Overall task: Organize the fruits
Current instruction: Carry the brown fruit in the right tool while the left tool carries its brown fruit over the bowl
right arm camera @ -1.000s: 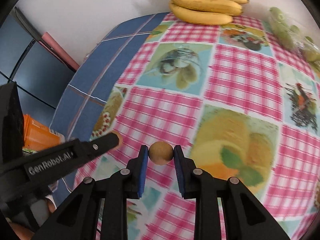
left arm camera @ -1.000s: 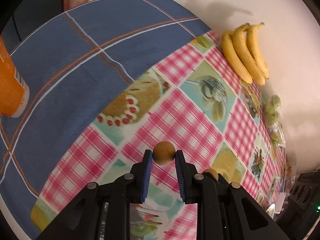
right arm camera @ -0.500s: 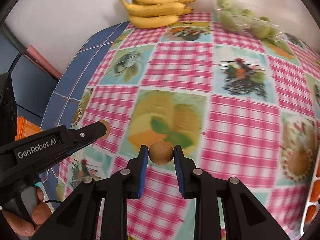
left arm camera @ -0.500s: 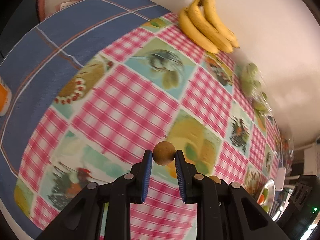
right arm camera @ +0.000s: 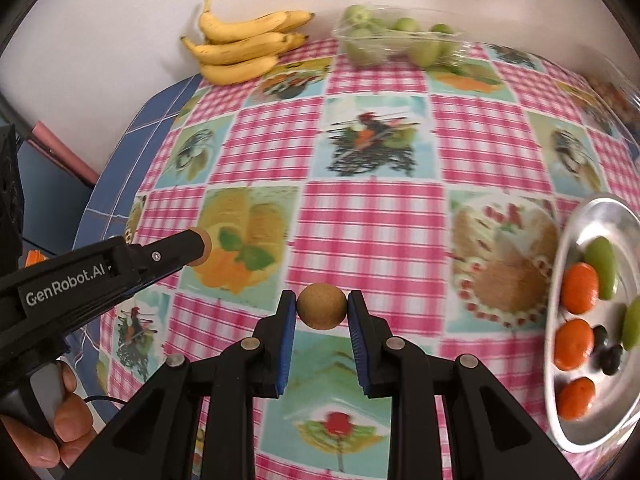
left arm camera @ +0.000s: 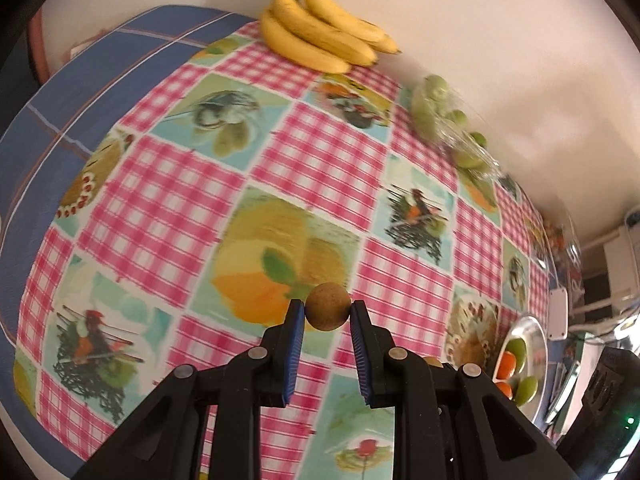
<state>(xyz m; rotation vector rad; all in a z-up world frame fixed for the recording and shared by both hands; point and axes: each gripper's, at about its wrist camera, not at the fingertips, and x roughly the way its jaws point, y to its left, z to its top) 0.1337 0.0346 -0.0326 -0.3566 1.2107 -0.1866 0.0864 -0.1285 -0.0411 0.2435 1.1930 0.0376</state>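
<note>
Both views have been sliding across the checkered tablecloth [right arm camera: 372, 216] since a second ago: the blue cloth has drifted off to the left and a silver plate [right arm camera: 576, 224] has been coming in at the right edge. The left gripper [left arm camera: 327, 312] is grasping a small round brown fruit [left arm camera: 328, 306] low in the centre of its frame, blue pads clenched on both sides. The right gripper [right arm camera: 322, 307] is grasping a second brown fruit [right arm camera: 322, 306], also low centre. Bananas [right arm camera: 244, 46] are lying at the top left, green fruits in a clear tray [right arm camera: 394, 38] at the top centre. Oranges [right arm camera: 580, 286] and green pieces are sitting on the plate.
</note>
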